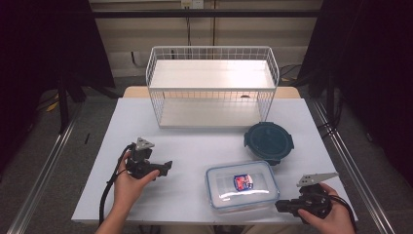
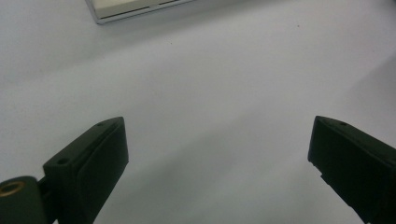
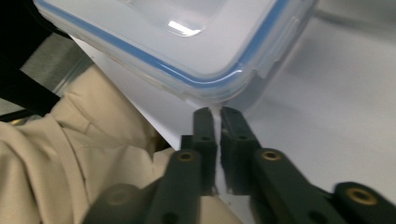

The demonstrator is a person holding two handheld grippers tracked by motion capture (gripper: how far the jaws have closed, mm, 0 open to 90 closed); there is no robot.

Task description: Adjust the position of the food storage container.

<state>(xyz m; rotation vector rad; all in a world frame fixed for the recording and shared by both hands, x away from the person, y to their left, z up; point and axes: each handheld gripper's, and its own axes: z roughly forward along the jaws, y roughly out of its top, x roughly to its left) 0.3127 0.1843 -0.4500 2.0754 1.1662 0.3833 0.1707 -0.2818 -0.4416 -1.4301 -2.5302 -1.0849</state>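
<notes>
From above, the clear rectangular plastic container with a blue-rimmed lid [image 1: 242,185] lies near the table's front edge, its corner just beside the right gripper [image 1: 281,206], held low in a hand. The left gripper [image 1: 167,167] rests well apart.

Left gripper view: jaws spread wide over the bare white table [image 2: 210,93].

Right gripper view: jaws nearly together, tips [image 3: 216,113] at the container's [image 3: 187,32] corner; whether they pinch a tab I cannot tell.

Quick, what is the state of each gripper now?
Left gripper: open, holding nothing.
Right gripper: closed, fingers together at the corner of the clear container, holding nothing.
</notes>
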